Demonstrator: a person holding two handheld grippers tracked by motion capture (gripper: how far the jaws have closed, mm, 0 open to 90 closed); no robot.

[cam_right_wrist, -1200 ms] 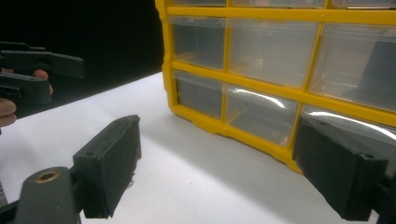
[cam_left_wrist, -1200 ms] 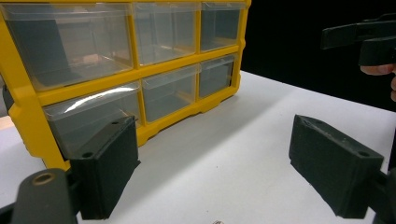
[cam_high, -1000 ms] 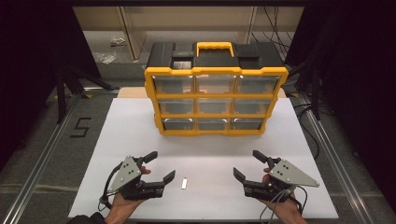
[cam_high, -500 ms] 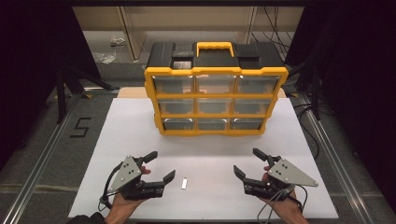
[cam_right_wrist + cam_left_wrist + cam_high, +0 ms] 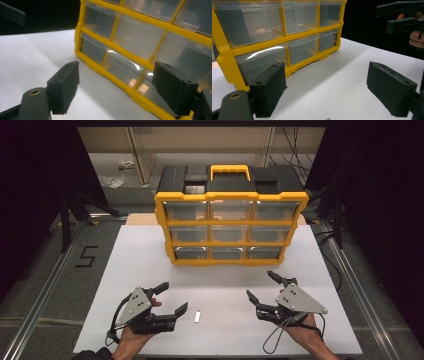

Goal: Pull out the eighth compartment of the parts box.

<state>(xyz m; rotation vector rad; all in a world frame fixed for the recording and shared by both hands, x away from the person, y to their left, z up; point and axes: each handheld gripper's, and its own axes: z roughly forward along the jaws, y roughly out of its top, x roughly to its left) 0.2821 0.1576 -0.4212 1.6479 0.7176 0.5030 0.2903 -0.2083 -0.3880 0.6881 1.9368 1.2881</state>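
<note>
A yellow and black organizer (image 5: 231, 227) with nine clear drawers stands upright at the back of the white table (image 5: 140, 255). A small pale piece (image 5: 197, 316) lies flat on the table near the front, between the two hands. My left gripper (image 5: 174, 296) rests just left of it, open and empty, pointing toward the organizer (image 5: 287, 35). My right gripper (image 5: 259, 283) is at the front right, open with nothing between its jaws, which have just been closing slightly. The right gripper view faces the organizer's lower drawers (image 5: 125, 67).
The table's front edge runs just below the hands. Dark floor and metal rails flank the table on both sides. Bare white surface lies between the grippers and the organizer. The right gripper (image 5: 402, 17) appears far off in the left gripper view.
The right gripper has edged a little toward the organizer, and its jaws stand slightly narrower. The left gripper and the small piece have not moved.
</note>
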